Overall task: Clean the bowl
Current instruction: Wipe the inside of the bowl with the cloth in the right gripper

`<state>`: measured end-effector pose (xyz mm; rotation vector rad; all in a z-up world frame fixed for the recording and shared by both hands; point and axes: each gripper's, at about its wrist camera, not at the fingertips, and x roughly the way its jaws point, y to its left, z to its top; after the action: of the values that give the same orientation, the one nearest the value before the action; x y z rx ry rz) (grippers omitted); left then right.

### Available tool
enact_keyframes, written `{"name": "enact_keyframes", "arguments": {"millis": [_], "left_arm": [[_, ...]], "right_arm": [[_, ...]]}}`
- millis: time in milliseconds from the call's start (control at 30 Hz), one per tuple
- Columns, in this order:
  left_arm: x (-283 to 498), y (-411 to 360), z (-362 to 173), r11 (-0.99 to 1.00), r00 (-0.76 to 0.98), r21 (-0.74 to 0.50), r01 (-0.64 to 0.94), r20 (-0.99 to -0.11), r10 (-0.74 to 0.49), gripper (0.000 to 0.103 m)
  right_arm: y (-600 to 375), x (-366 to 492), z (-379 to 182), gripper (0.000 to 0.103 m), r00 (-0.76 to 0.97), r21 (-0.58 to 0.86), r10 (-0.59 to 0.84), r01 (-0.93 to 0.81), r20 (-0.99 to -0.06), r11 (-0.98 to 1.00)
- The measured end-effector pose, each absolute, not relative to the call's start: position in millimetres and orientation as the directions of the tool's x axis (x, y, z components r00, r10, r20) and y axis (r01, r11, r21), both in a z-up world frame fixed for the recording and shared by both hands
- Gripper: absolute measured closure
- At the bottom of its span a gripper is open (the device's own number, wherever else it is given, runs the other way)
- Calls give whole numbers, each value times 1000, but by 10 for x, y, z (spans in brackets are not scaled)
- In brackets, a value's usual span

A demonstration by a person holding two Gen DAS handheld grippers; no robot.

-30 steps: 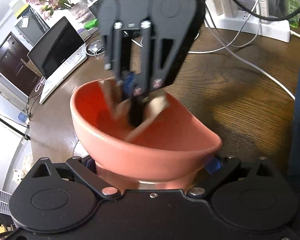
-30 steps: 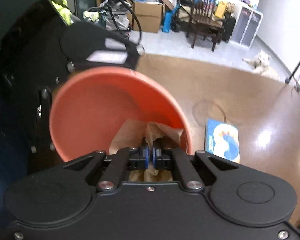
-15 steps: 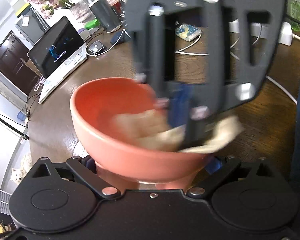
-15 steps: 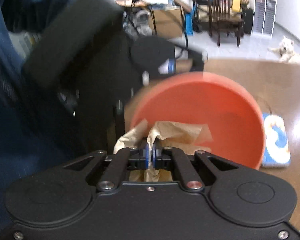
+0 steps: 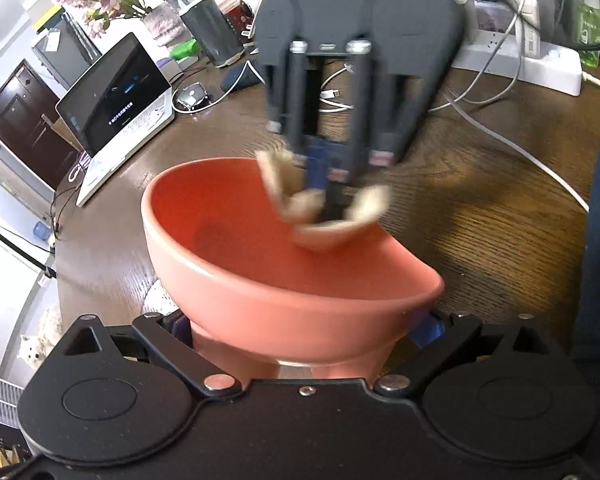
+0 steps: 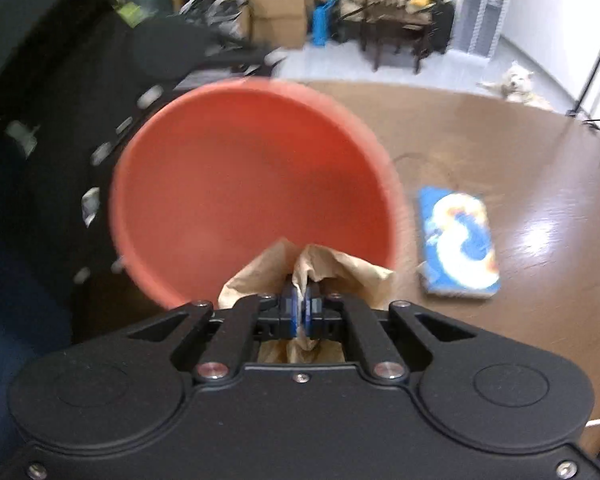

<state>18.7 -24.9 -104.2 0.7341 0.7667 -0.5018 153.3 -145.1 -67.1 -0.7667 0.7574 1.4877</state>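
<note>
Bowl (image 5: pixel 284 280), orange-red, sits between my left gripper's (image 5: pixel 304 328) fingers, which clamp its base from both sides above the wooden table (image 5: pixel 480 220). My right gripper (image 6: pixel 301 308) is clenched tight on a crumpled brown paper wad (image 6: pixel 332 268), pressing it against the bowl's inner wall at the rim nearest that gripper. Just right of the bowl lies a blue-and-white tissue pack (image 6: pixel 458 242).

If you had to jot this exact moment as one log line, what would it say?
step: wiping | left hand-held gripper: clamps round orange ceramic bowl at base | right hand-held gripper: shut on crumpled brown paper towel, at bowl's rim
</note>
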Motion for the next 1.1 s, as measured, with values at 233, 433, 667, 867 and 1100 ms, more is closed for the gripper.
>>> {"name": "enact_keyframes", "arguments": {"millis": [233,433,667,867,1100], "left_arm": [[195,-267,-1048,635,623,413,652,-770,-139,5],[174,-284,-1053,635,621,413,653,-771,-138,5],[260,-205,-1029,685,632,402,608,-767,-111,5],[245,-191,-1020,666,628,409,624,-770,-115,5],[234,-127,-1015,706,618,368,606,-776,-126,5]], "right_arm": [[-1356,1207,-441,99,-182,129,617,-983,-766,-130],[-1407,1527,-203,99,-55,35,701,-998,-711,-43],[-1638,1868,4,99,37,26,728,-997,-684,75],[-1562,2188,54,99,78,84,776,-983,-626,166],[-1288,2423,-530,99,119,31,668,-978,-735,208]]}}
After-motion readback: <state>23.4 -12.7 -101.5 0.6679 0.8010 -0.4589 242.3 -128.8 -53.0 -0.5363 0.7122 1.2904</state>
